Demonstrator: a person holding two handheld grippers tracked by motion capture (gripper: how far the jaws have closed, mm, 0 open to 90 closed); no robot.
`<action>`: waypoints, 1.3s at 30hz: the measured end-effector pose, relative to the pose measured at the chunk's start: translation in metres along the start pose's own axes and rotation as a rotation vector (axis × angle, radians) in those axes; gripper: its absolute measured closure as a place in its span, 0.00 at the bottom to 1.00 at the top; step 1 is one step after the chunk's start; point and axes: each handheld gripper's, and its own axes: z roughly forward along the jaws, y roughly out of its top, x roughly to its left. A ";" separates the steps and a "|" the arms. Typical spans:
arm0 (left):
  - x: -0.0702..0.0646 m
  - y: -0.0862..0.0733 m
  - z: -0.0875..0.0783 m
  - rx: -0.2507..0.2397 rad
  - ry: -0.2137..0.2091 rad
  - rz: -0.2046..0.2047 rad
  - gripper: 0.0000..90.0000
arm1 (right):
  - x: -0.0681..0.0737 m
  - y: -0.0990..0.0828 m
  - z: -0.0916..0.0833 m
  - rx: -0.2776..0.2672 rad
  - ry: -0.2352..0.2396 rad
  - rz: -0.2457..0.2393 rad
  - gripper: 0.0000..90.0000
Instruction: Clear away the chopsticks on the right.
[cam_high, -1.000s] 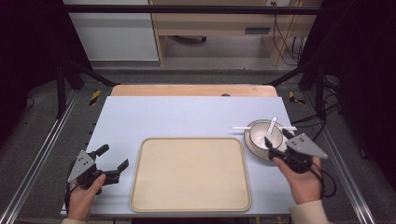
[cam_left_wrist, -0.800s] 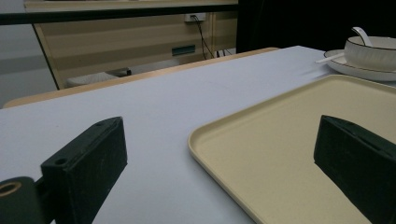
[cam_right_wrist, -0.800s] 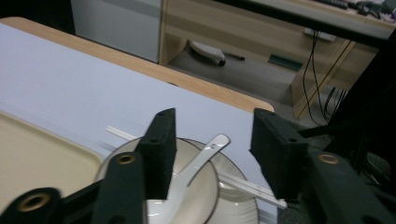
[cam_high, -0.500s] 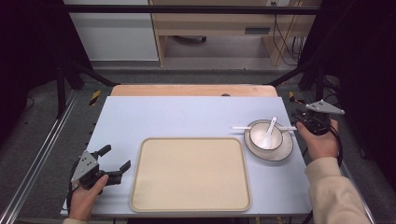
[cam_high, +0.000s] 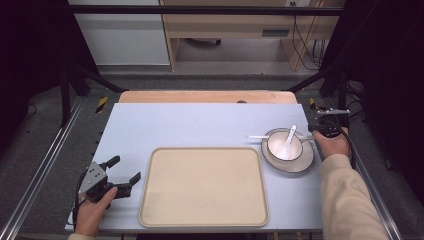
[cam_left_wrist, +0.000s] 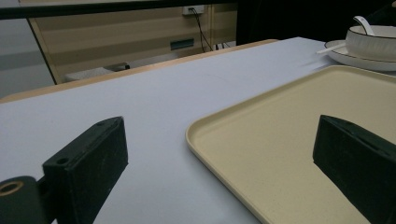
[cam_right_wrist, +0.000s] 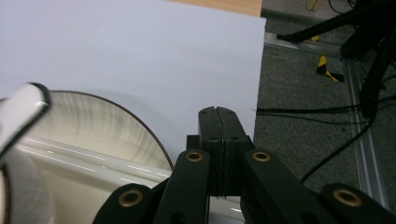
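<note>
Trays: one, a beige tray (cam_high: 204, 187), lying flat on the counter (cam_high: 190, 125), lower centre of the high view.
Bowls: one white bowl (cam_high: 284, 145) on one plate (cam_high: 300, 163), right of the tray, centre right.
Spoons: one white spoon (cam_high: 288, 141) leaning in the bowl.
Left gripper (cam_high: 116, 177): lower left, just beside the tray's left edge, fingers wide apart and holding nothing.
Right gripper (cam_high: 316, 128): centre right, by the plate's far rim, fingers pressed together, nothing between them.
</note>
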 end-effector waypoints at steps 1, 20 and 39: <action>0.000 0.000 0.000 -0.001 0.000 -0.001 0.03 | -0.001 0.000 0.001 0.004 0.002 -0.006 1.00; -0.002 0.001 0.001 0.002 -0.012 0.008 0.03 | 0.000 -0.025 -0.021 0.114 -0.011 -0.030 1.00; -0.002 -0.001 0.003 0.011 -0.016 0.005 0.03 | 0.007 -0.042 -0.048 -0.016 0.128 -0.135 0.84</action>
